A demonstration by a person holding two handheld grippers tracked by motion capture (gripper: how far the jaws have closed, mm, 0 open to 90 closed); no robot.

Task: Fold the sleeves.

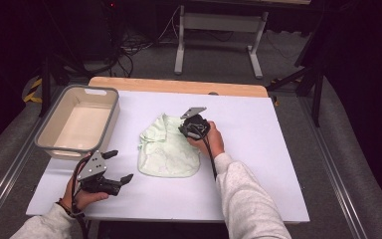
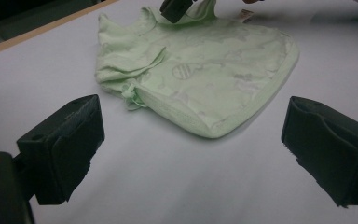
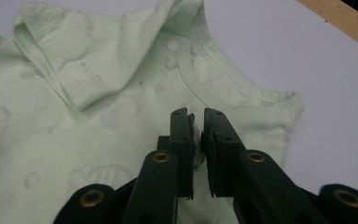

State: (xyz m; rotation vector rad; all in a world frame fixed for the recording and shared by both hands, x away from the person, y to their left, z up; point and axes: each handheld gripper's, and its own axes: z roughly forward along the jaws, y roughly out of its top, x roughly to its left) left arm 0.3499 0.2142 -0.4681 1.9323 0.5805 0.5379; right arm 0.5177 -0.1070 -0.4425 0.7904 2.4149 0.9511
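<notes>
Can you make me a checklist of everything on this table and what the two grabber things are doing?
Surface: white table top with a wooden far edge, bare apart from the things below.
Job's things: small pale green printed cotton shirt lying flat mid-table, one sleeve folded over.
Clutter: empty beige plastic tub with grey rim at the far left.
Grippers: left gripper hovers near the front left, fingers wide apart, nothing between them; right gripper sits on the shirt near its collar, fingers nearly together with a pinch of cloth between.
Cables: black cable trails along the right forearm.
Surroundings: grey floor, white table legs, dark room.
</notes>
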